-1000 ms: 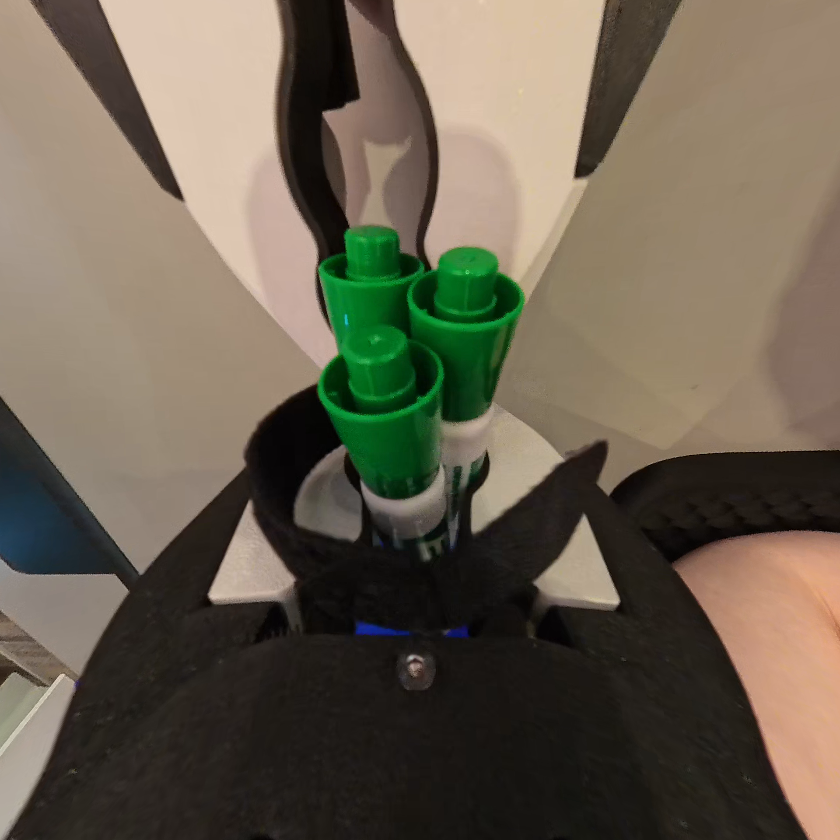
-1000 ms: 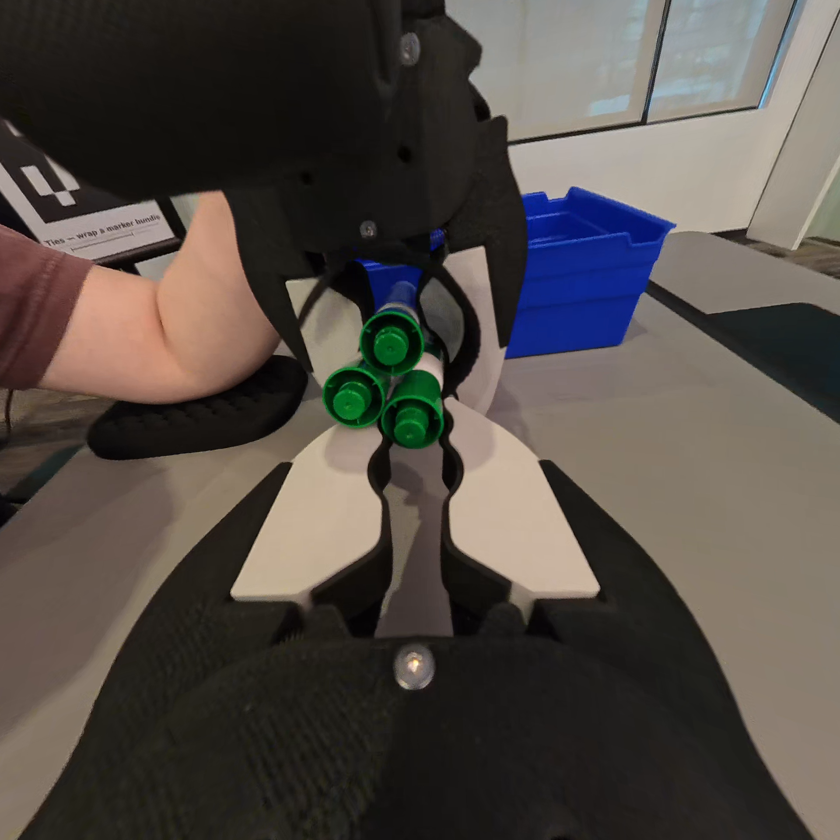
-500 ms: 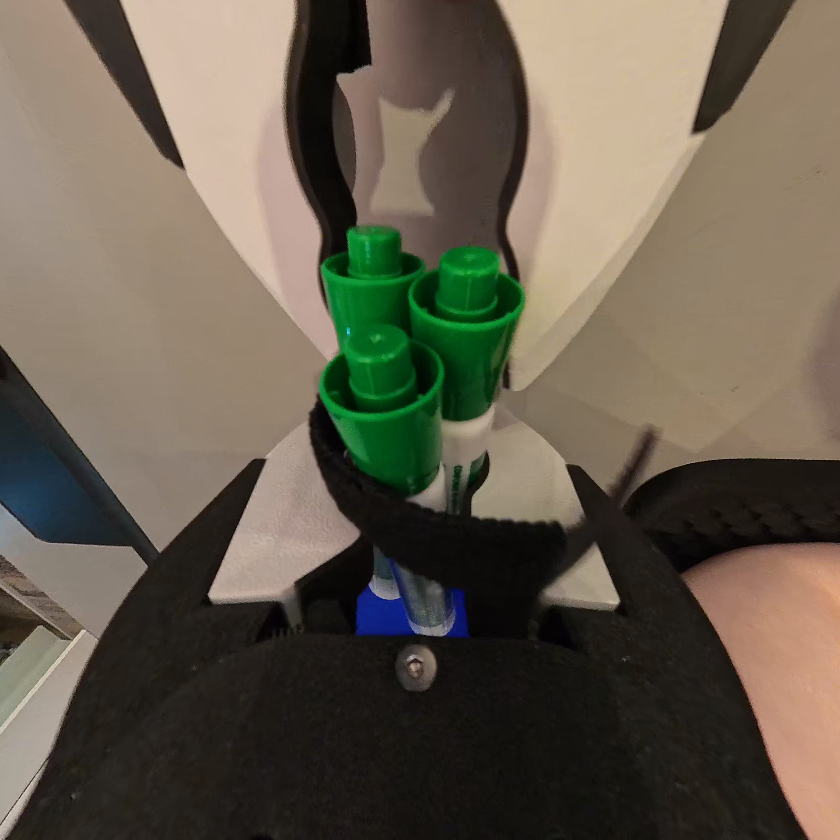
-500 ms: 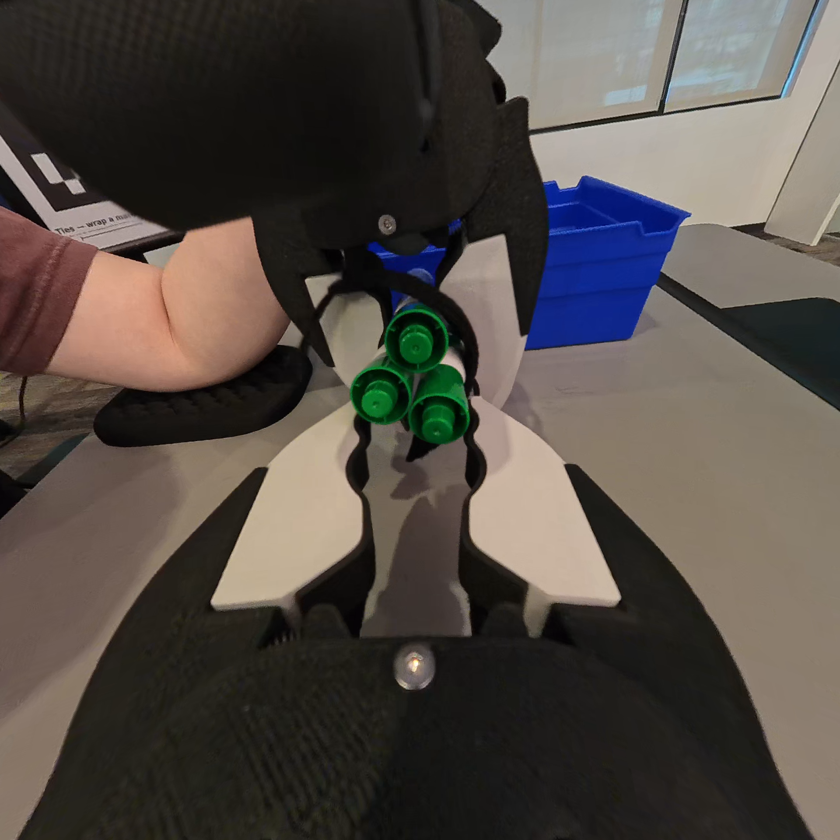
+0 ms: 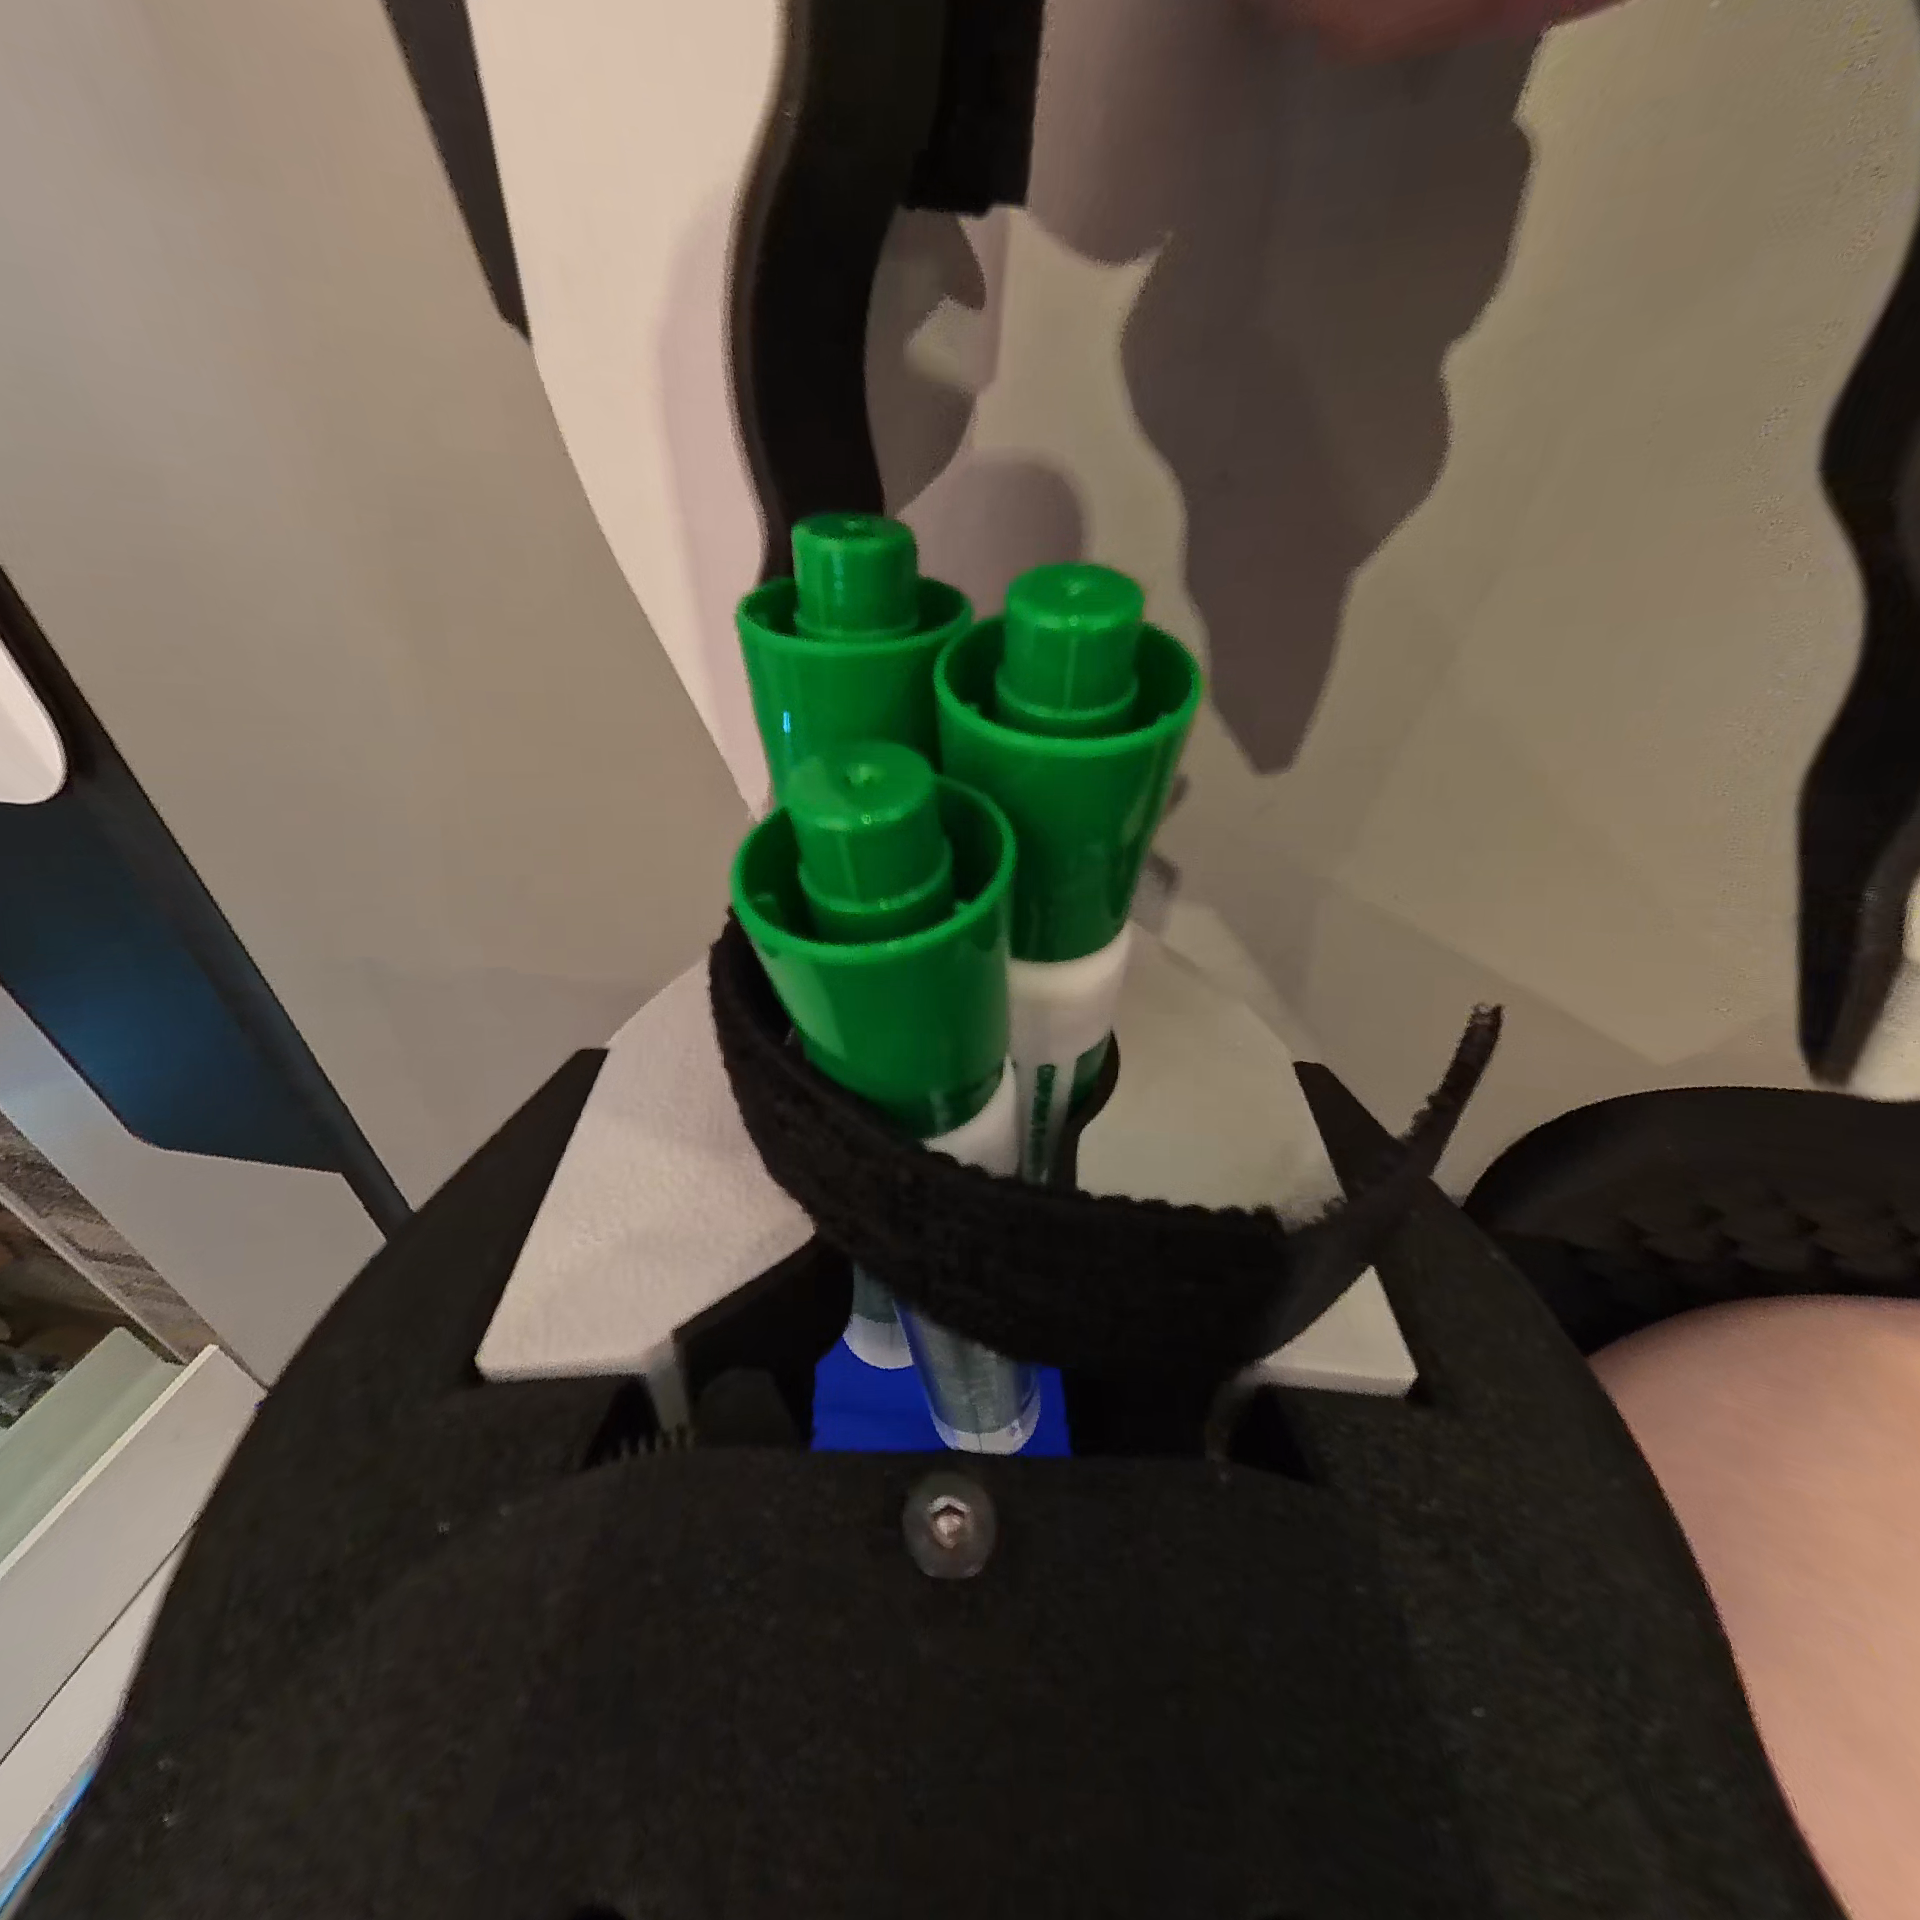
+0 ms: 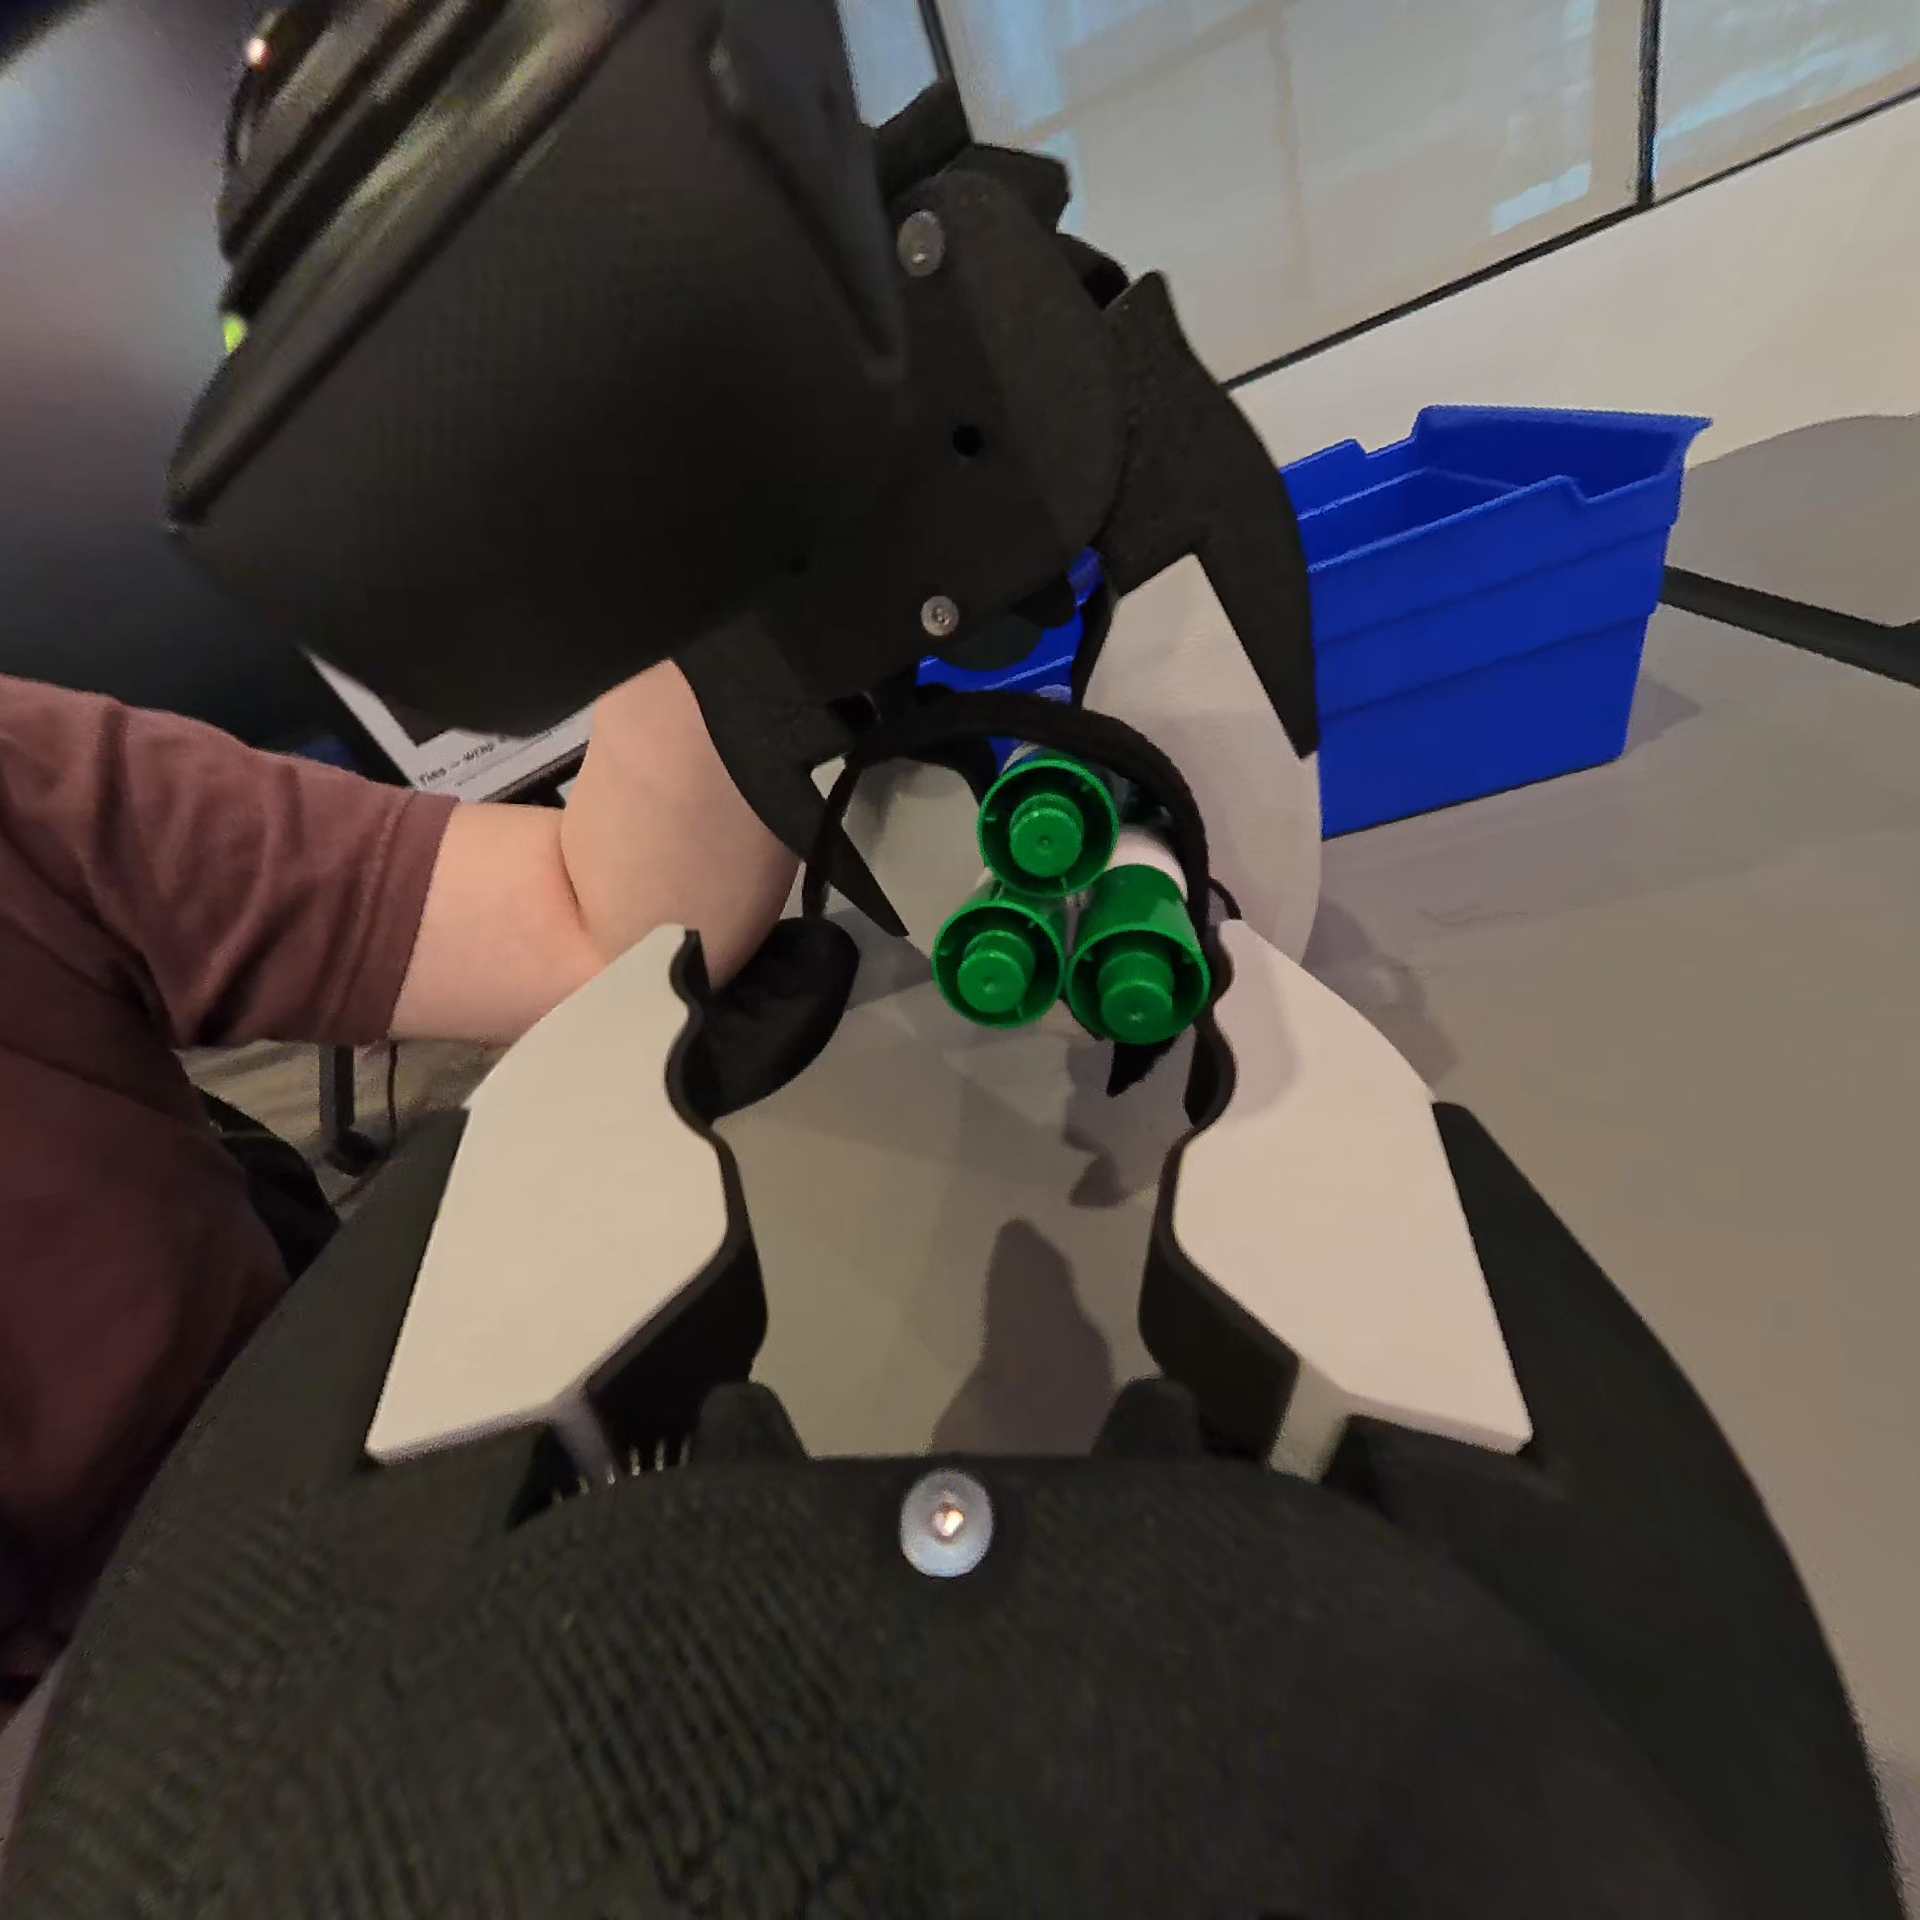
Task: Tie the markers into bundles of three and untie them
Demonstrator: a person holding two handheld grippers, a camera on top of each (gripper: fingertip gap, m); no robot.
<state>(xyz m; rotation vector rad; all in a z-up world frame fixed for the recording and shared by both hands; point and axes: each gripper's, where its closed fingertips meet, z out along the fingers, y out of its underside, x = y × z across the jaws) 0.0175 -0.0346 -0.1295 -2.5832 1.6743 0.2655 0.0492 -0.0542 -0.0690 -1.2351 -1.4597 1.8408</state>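
Left tongs [image 5: 961, 1060] clamp three green markers [image 5: 935, 831], one black strap [image 5: 997, 1226] looped loosely around them; right tongs [image 6: 951, 997] gape open just before the caps.

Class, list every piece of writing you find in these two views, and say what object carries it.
Marker barrels: green print, mostly hidden by the black strap; unreadable.
White card behind the forearm: one line of small, blurred print; not quoted.
Blue bin: no writing seen.
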